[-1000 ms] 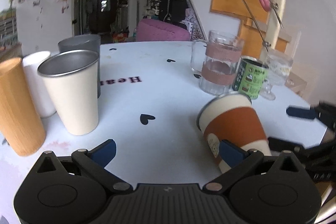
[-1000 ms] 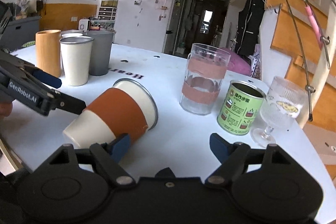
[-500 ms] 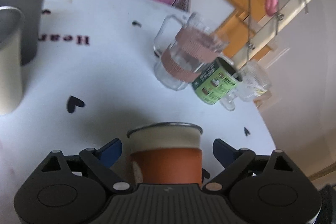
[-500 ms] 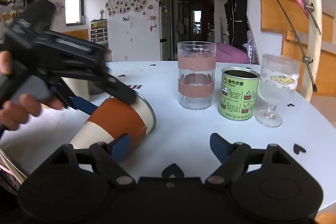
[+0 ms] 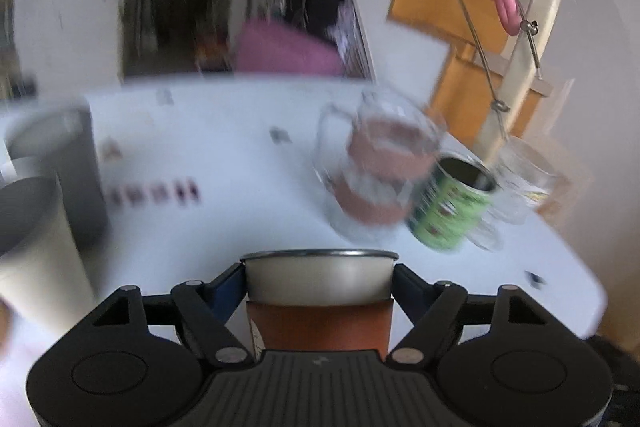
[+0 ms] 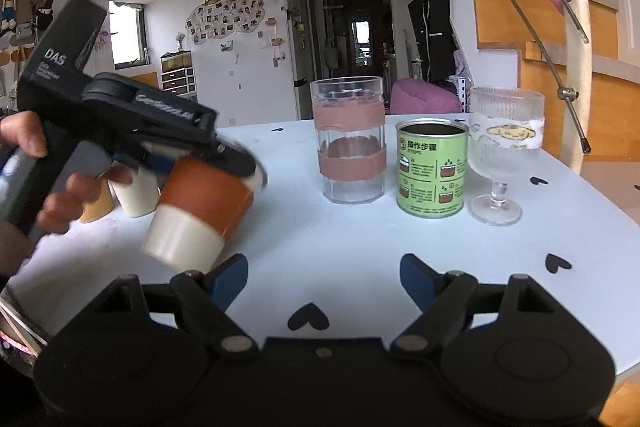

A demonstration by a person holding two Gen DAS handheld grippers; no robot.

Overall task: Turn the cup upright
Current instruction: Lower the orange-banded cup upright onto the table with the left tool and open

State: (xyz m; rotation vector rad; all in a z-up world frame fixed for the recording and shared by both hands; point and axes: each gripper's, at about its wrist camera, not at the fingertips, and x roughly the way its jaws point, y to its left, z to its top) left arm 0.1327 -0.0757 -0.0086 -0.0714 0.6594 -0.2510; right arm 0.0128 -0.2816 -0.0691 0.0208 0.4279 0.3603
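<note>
The cream cup with an orange-brown sleeve (image 5: 320, 303) sits between the fingers of my left gripper (image 5: 320, 281), which is shut on it near the metal rim. In the right wrist view the same cup (image 6: 200, 211) is held tilted above the white table (image 6: 360, 247), rim up and to the right, base down and left, with the left gripper (image 6: 224, 163) clamped on its upper part. My right gripper (image 6: 324, 273) is open and empty, low over the table's near edge, to the right of the cup.
A glass mug with pink bands (image 6: 350, 147), a green tin (image 6: 432, 169) and a ribbed stem glass (image 6: 504, 155) stand at the back right. A cream cup (image 5: 36, 243) and a grey cup (image 5: 68, 163) stand at the left. The table edge (image 5: 580, 291) is near on the right.
My left gripper has shut on the lying cup, lifted it off the table and is tilting it. The right gripper stayed open and nearly still.
</note>
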